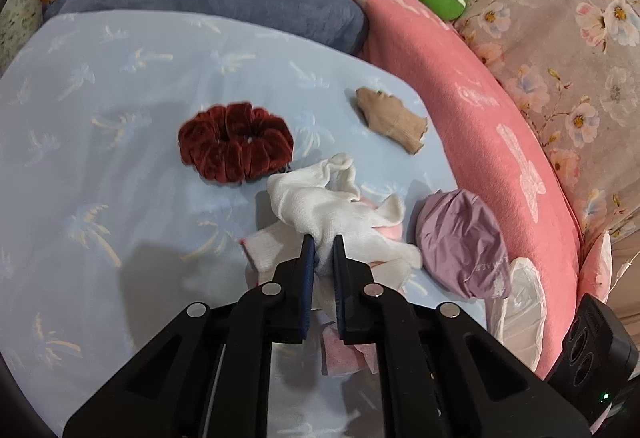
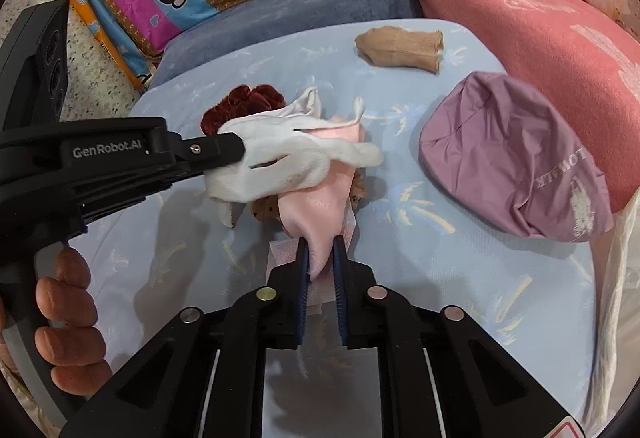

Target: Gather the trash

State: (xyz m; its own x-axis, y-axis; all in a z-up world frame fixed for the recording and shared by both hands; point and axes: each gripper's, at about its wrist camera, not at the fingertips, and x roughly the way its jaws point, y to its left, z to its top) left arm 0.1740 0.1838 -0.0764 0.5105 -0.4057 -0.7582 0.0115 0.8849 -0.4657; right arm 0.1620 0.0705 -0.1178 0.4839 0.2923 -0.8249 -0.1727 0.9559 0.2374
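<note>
My left gripper (image 1: 322, 240) is shut on a white glove (image 1: 320, 205), lifted just over the light blue sheet (image 1: 100, 157). In the right wrist view the left gripper (image 2: 236, 151) comes in from the left holding the glove (image 2: 288, 153). My right gripper (image 2: 320, 242) is shut on a pink cloth (image 2: 324, 197) that lies under the glove. A small brown item (image 2: 264, 211) peeks out below them.
A dark red scrunchie (image 1: 236, 141) lies left of the glove. A tan sock (image 1: 390, 117) lies farther back. A purple cap (image 1: 464, 242) sits to the right, against a pink blanket (image 1: 480, 109). A white plastic bag (image 1: 520, 310) lies near the bed's right edge.
</note>
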